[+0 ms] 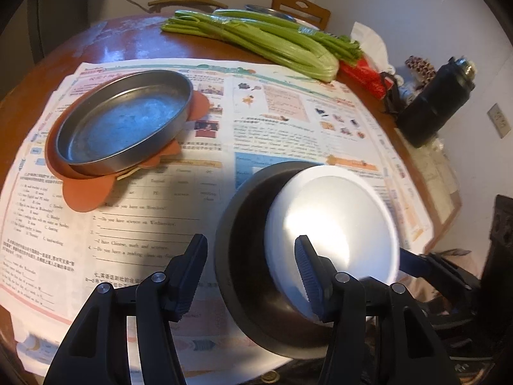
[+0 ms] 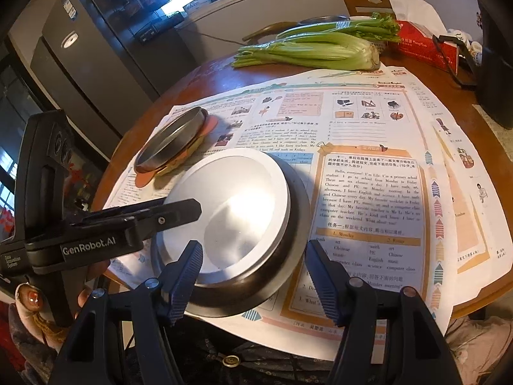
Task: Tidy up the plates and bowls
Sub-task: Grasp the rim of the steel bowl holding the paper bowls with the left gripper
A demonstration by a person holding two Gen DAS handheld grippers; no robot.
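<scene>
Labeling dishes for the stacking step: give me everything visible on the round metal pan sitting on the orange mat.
The metal pan is round and shallow, with a low straight wall and a flat bottom. It looks like dull grey steel, scuffed and blotchy inside. It is empty and upright. It rests on an orange flower-shaped mat, whose petals stick out around it, over printed paper sheets on a brown table. No gripper touches it; it stands apart from the white plate.

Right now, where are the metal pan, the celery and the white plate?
Metal pan (image 1: pixel 125 122), left wrist view, on its inner bottom.
Celery (image 2: pixel 320 52), right wrist view, on the pale stalks near the root end.
White plate (image 1: pixel 333 221), left wrist view, on its bright centre.
</scene>
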